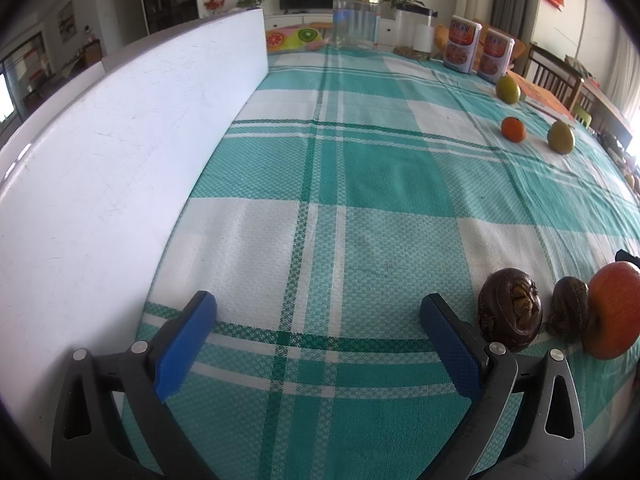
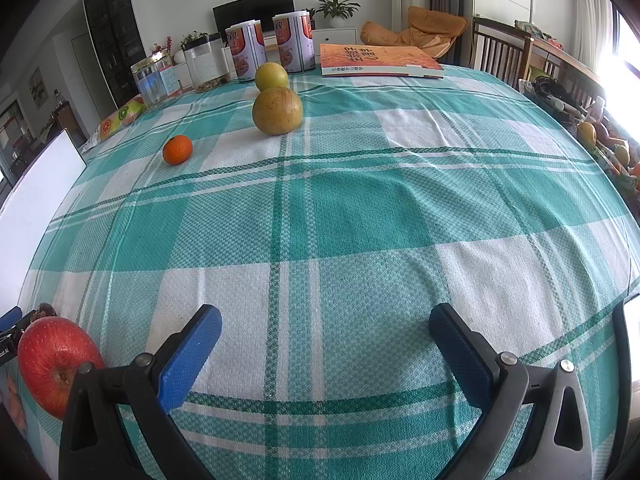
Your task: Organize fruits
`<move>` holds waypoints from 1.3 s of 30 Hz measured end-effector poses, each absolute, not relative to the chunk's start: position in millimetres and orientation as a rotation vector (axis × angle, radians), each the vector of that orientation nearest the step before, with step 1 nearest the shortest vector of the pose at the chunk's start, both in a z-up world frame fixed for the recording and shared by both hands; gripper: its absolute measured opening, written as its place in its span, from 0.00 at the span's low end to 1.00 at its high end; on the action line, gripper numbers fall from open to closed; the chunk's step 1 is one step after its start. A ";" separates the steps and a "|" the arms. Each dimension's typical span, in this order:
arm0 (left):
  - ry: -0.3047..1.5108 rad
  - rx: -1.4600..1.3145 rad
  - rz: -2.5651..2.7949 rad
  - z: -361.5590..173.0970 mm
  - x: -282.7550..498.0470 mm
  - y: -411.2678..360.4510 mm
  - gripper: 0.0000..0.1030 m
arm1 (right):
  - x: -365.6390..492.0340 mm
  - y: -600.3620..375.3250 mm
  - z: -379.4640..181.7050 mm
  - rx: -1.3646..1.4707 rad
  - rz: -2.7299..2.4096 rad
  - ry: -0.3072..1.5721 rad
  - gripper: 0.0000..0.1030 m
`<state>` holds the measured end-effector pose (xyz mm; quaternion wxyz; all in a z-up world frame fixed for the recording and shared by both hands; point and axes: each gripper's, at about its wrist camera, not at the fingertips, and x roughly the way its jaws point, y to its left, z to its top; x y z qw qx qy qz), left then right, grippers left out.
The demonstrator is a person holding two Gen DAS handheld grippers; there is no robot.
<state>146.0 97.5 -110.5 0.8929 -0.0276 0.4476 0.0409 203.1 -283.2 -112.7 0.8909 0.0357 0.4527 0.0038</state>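
Observation:
My left gripper is open and empty, low over the teal plaid tablecloth. Just right of its right finger lie two dark brown fruits and a red apple in a row. Farther off sit a small orange and two yellow-green fruits. My right gripper is open and empty. The red apple lies left of its left finger. The orange and the two yellow-green fruits lie far ahead.
A tall white board stands along the left side. At the back are a glass jar, two printed cans, another jar and an orange book. Wooden chairs stand beyond the right edge.

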 end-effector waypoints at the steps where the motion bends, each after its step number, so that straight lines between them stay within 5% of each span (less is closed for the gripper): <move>1: 0.929 -0.057 0.085 -110.5 146.0 97.5 0.99 | 203.1 -283.2 -112.7 0.074 0.008 0.940 1.00; 39: 0.890 -0.139 -0.093 -99.0 123.0 94.9 0.97 | 203.3 -282.9 -113.3 0.073 0.008 0.940 1.00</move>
